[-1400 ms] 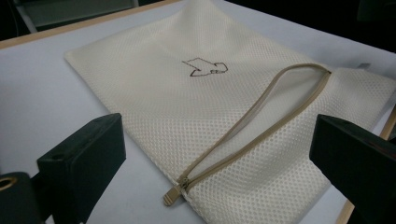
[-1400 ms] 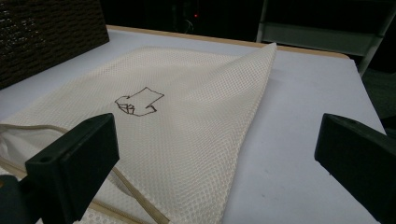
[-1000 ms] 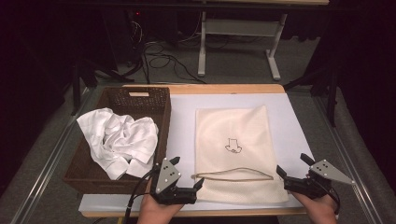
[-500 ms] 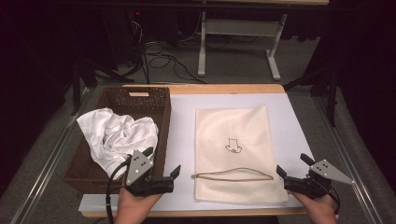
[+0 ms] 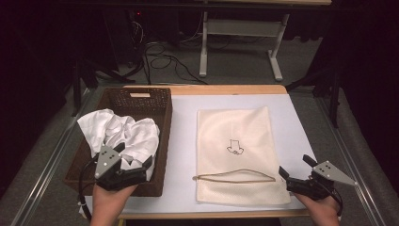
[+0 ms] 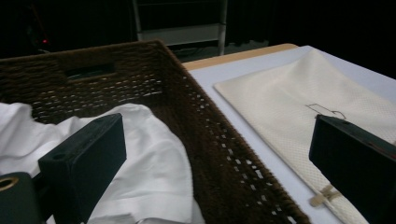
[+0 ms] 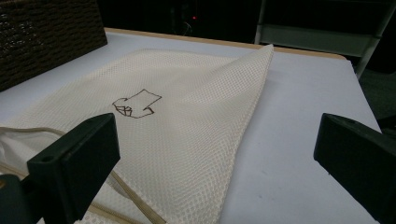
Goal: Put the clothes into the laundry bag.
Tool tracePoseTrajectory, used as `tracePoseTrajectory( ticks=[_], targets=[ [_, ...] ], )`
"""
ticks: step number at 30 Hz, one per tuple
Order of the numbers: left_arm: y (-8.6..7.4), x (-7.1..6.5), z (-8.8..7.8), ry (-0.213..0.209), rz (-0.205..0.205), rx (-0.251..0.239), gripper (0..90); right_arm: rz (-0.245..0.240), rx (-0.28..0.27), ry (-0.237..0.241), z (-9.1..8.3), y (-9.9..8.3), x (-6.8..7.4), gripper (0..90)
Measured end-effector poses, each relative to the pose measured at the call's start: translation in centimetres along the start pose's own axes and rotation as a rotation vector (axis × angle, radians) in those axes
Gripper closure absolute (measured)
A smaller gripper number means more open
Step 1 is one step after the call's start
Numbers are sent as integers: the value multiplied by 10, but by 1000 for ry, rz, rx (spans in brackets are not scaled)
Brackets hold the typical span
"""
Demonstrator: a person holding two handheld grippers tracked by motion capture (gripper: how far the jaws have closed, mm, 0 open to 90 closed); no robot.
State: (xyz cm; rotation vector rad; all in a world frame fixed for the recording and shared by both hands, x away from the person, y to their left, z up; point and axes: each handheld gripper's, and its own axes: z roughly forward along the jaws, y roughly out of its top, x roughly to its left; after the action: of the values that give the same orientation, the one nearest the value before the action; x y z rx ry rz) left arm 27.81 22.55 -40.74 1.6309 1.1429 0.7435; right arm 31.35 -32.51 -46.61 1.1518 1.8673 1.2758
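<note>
The left claw [image 5: 141,168], jaws spread and empty, has swung left from the mesh bag [image 5: 237,150] to the white cloth [image 5: 127,134] in the basket [image 5: 162,141], probably to grab it, while the right claw [image 5: 292,173] waits spread at the bag's near right corner

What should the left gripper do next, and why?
Probably dip the left gripper down onto the white cloth in the wicker basket and close on it. Its jaws stand open just above the cloth, holding nothing, while the mesh bag lies flat beside the basket and the right gripper waits open at the bag's corner.
</note>
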Motion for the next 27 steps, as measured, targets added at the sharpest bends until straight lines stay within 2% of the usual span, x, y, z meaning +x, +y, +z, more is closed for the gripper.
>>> tracePoseTrajectory(
  ticks=[2, 3, 6, 9, 12, 14, 16, 18, 20, 21, 22, 23, 24, 25, 27],
  targets=[
    [0, 4, -2, 7, -6, -4, 58, 0, -1, 1, 0, 0, 0, 7],
    [-1, 13, -6, 26, -13, -7, 68, 2, -1, -1, 0, 0, 0, 7],
    [-3, 21, -9, 45, -22, -6, 86, 2, 0, 0, 0, 0, 0, 8],
    [-6, 34, -14, 70, -40, -2, 118, -1, 0, 3, 0, 0, 0, 9],
    [-7, 39, -15, 85, -45, 1, 131, 1, -1, 2, 0, 0, 0, 9],
    [-5, 42, -15, 97, -53, 2, 126, 2, 1, -1, 0, 0, 0, 9],
    [3, 48, -12, 132, -44, 15, 106, 8, -3, -7, 0, -1, 0, 9],
    [10, 54, -6, 165, -18, 51, 100, 6, -1, -3, 1, -1, -1, 9],
    [13, 59, -2, 170, -32, 68, 101, 7, 0, -5, 1, -1, -2, 9],
    [19, 70, 7, 153, -81, 93, 121, 8, -3, -2, 0, -1, -3, 10],
    [19, 70, 7, 153, -81, 93, 143, 8, -3, -2, 0, -1, -3, 10],
    [21, 74, 12, 167, -86, 115, 143, 11, -4, 0, 0, -1, -2, 10],
    [24, 78, 18, 179, -83, 142, 152, 12, -6, 2, 0, -1, -2, 10],
    [26, 87, 31, 199, -88, 189, 152, 11, -5, 4, 0, -1, -2, 10],
    [27, 91, 37, 209, -90, 207, 152, 12, -5, 6, 1, -1, -2, 11]
  ],
)
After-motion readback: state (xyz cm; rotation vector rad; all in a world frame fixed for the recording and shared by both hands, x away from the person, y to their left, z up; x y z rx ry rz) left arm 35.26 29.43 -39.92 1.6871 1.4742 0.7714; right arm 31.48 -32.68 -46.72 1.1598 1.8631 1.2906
